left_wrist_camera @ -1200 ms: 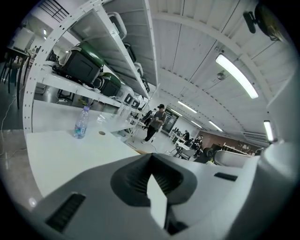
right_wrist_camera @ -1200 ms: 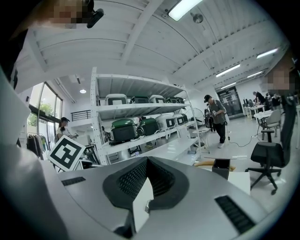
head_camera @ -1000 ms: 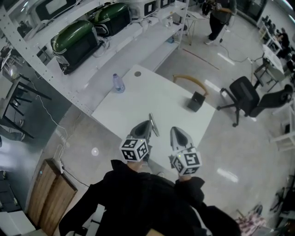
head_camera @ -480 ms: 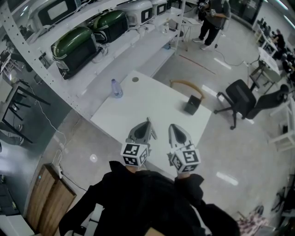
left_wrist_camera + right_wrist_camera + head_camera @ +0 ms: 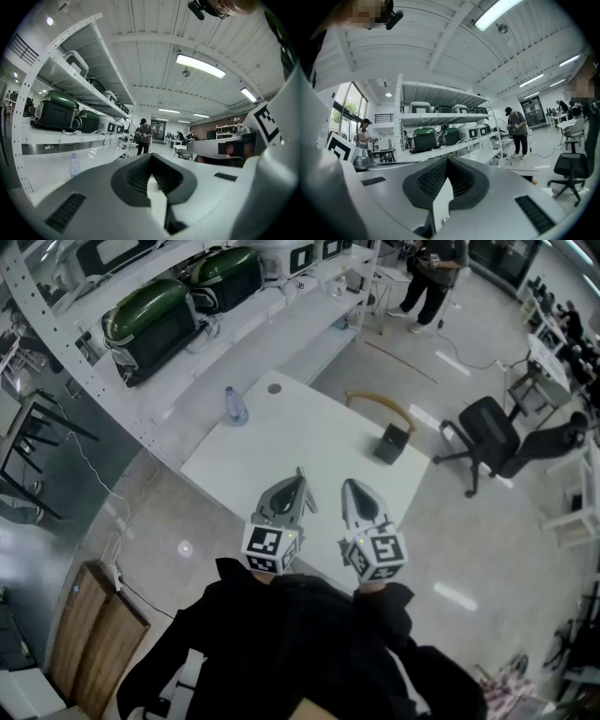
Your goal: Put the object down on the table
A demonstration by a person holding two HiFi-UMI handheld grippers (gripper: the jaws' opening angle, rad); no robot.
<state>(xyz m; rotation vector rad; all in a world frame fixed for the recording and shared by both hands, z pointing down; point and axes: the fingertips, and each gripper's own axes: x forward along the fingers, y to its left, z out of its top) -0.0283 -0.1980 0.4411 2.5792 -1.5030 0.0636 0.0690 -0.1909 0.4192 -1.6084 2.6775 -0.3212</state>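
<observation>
Left gripper view: jaws of left gripper (image 5: 152, 179) pressed together.

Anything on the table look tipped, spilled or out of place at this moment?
Nothing stands out. The bottle stands upright by the left edge of the table, the dark box sits near its right corner, and nothing looks spilled.

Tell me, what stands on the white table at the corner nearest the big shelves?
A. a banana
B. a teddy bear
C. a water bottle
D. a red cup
C: a clear water bottle stands upright near the far left corner of the table, on the side toward the shelves.
</observation>
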